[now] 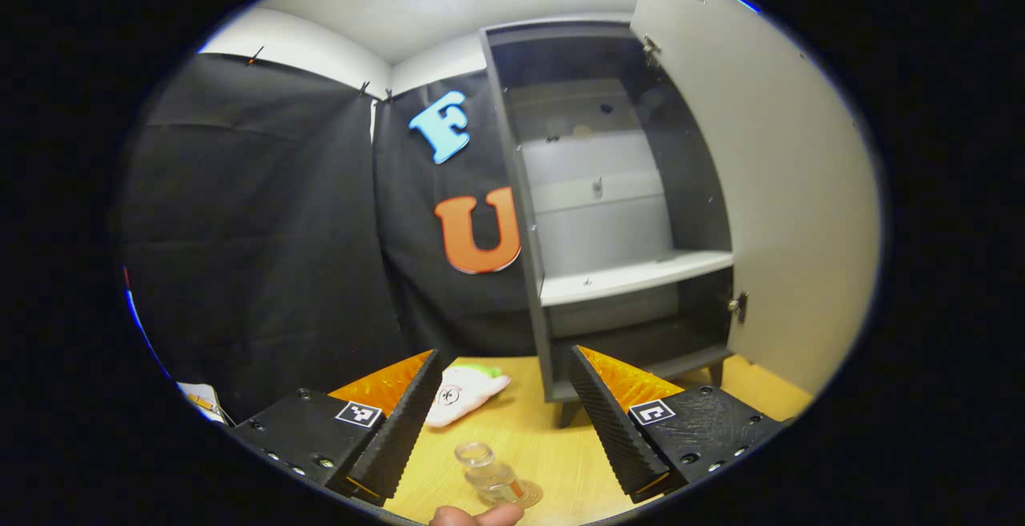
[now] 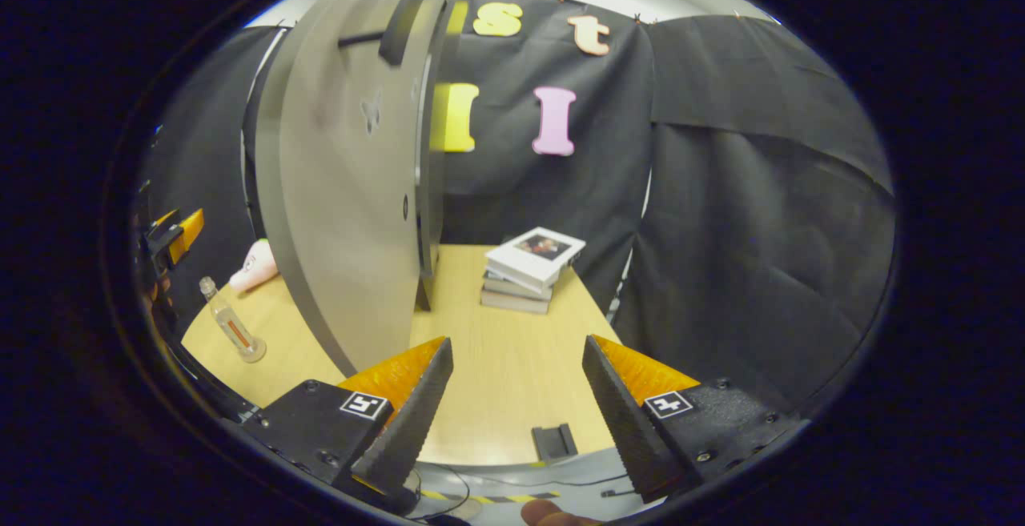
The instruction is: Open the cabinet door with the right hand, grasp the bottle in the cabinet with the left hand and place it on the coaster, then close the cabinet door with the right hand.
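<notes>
My left tongs point(image 1: 496, 422) hang released above the small clear glass bottle point(image 1: 490, 474), which stands on the pale wooden worktop point(image 1: 544, 430), seemingly on a round coaster point(image 1: 524, 496), though the edge blurs there. My right tongs point(image 2: 516, 414) gape empty near the tall grey cabinet door point(image 2: 344, 190), which stands wide, ready for me to push it shut

a plush toy point(image 1: 464, 392), maybe a radish, and stacked books point(image 2: 528, 270) on the wooden table point(image 2: 512, 382).
</notes>
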`<state>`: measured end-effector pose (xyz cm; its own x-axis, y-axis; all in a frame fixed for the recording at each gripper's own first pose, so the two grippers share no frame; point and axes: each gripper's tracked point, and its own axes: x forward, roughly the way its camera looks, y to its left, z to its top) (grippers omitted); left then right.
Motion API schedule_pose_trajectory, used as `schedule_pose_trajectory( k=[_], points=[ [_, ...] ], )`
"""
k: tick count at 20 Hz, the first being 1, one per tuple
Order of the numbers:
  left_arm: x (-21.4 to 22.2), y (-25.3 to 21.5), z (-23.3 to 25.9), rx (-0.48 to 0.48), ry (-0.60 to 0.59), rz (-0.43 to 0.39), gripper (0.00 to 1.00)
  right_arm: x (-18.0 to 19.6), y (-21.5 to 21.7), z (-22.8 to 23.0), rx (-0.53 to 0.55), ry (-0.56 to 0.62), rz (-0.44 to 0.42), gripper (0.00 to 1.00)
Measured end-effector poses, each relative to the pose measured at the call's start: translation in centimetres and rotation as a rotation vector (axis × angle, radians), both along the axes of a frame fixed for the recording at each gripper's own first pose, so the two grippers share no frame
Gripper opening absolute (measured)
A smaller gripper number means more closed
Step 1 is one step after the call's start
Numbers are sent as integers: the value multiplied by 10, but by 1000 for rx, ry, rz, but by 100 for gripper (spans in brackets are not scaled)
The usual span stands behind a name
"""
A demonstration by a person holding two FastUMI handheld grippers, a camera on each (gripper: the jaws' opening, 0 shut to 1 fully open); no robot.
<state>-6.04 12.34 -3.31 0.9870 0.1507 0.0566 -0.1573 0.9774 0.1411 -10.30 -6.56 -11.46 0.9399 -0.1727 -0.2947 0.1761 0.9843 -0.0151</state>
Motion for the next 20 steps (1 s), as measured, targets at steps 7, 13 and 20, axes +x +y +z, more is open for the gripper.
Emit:
schedule_pose_trajectory(
  k=[7,13,20],
  points=[
    [-9,-83,16,-45,112,-146,96,9,2,136,-18,-306,69,99],
    [-5,-98,27,5,106,-237,96,12,9,191,-70,-436,45,99],
    [17,-66,6,5,142,-217,96,12,37,189,-15,-441,67,95]
  ],
)
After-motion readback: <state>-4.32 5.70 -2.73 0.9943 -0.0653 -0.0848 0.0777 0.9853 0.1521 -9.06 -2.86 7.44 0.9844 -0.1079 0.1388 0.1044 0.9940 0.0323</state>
